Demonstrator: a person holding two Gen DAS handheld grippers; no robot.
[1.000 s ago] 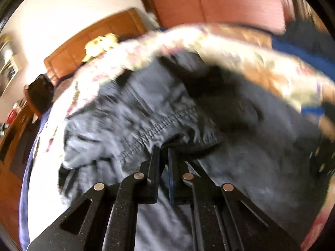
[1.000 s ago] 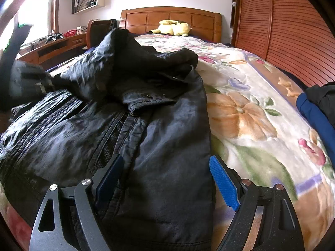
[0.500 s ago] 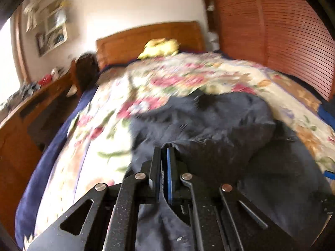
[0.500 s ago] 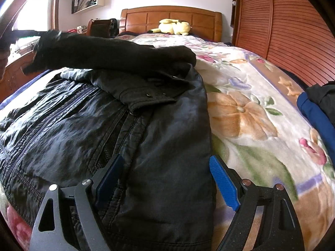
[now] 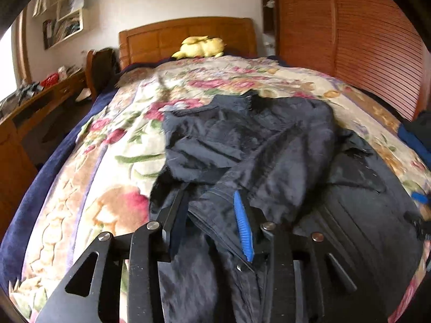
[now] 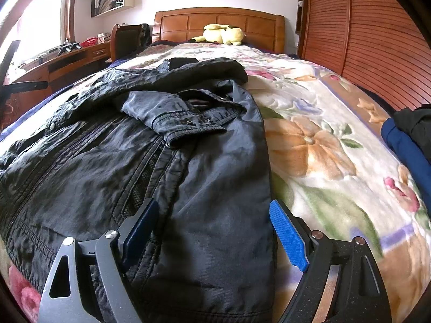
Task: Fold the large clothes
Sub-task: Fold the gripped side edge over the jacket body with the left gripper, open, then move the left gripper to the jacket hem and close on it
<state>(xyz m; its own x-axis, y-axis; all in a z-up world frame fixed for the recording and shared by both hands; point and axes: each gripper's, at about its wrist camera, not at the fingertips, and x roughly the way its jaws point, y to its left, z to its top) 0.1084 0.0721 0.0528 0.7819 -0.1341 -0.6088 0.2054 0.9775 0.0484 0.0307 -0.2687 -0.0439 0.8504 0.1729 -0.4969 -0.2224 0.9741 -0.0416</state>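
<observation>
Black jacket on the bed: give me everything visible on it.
The black, crinkled nylon-looking jacket lies spread front-up on the floral blanket, with a zip, snap studs and a mesh strip. One cuffed sleeve lies folded across its chest. The left claw has just been opening, with fabric between its fingers; the open right claw straddles the jacket's side edge.

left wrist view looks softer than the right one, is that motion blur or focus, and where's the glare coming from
Left wrist view: smeared overall, most on the black jacket near the left gripper, which looks like motion blur. Right wrist view: sharp, jacket stitching and zipper crisp; window at upper left blown out white. Both: fisheye bends the bed and headboard.
</observation>
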